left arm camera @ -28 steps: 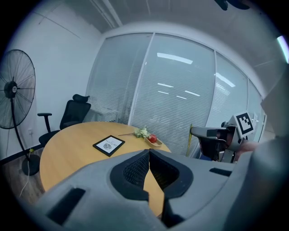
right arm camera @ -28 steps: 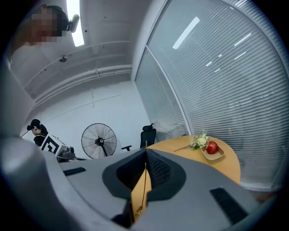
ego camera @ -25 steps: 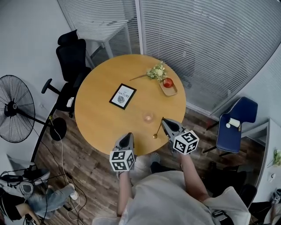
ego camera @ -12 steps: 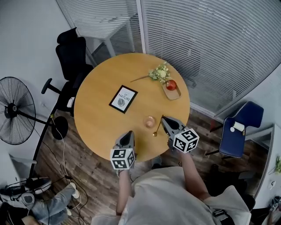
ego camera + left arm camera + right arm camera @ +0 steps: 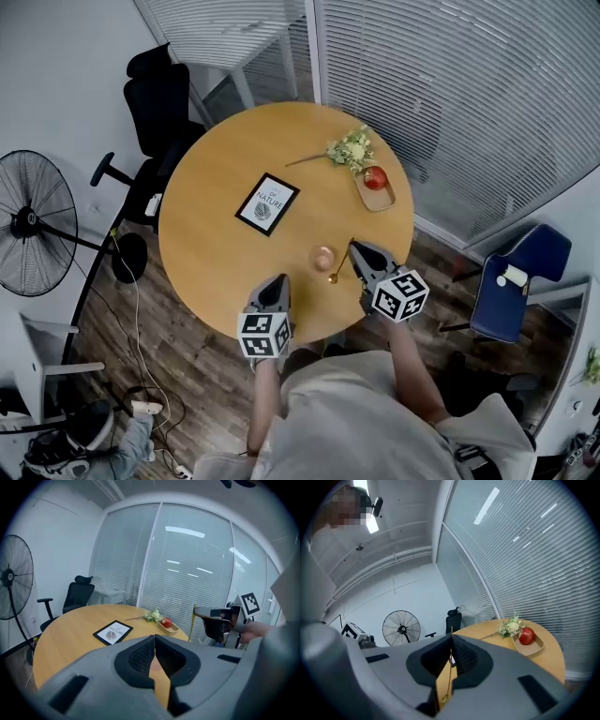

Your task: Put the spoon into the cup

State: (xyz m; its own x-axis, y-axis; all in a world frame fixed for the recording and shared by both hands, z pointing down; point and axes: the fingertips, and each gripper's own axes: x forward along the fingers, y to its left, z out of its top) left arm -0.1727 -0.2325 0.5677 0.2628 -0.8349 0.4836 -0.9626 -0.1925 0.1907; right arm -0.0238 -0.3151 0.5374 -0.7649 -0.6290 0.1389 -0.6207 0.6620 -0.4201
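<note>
A small pinkish glass cup (image 5: 322, 257) stands on the round wooden table (image 5: 216, 253), near its front edge. My right gripper (image 5: 355, 247) is shut on the thin handle of a gold spoon (image 5: 338, 265). The spoon slants down to the left, and its bowl hangs just right of the cup. In the right gripper view the handle (image 5: 450, 667) runs between the closed jaws (image 5: 451, 641). The left gripper view shows the spoon (image 5: 191, 625) hanging from the right gripper. My left gripper (image 5: 275, 279) hovers at the table's front edge, shut and empty (image 5: 155, 641).
On the table lie a framed picture (image 5: 267, 203), a wooden tray (image 5: 383, 198) with a red apple (image 5: 376, 177), and a flower sprig (image 5: 352, 148). A black office chair (image 5: 159, 94) and a floor fan (image 5: 33, 220) stand to the left, a blue chair (image 5: 516, 281) to the right.
The head view has shifted a little. My right gripper has brought the spoon slightly nearer the cup, with its bowl raised. The left gripper has kept its place.
</note>
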